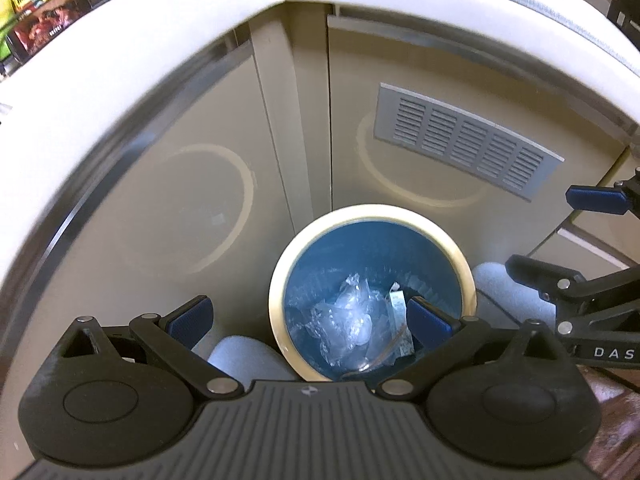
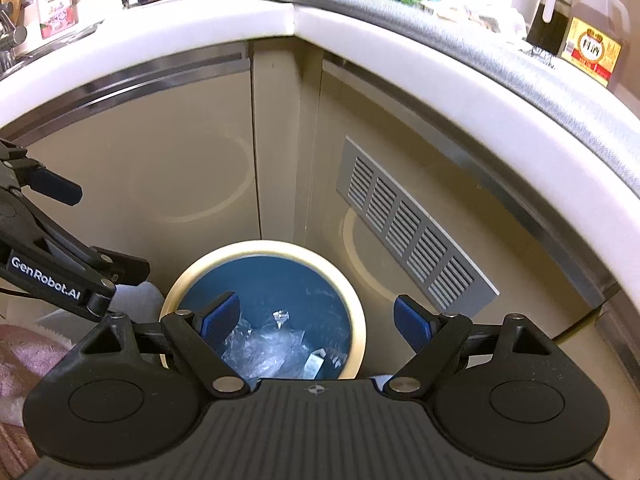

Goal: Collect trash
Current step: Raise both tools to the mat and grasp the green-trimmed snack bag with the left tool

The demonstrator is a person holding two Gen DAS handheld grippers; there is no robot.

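Left wrist view: bin straight below both wide-apart, empty hand-held grippers, left, right; trash inside.

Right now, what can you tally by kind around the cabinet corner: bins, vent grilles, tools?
Trash bin: 1
Vent grille: 1
Tools: 2, the left tool and the right tool, both open and empty
Total: 4
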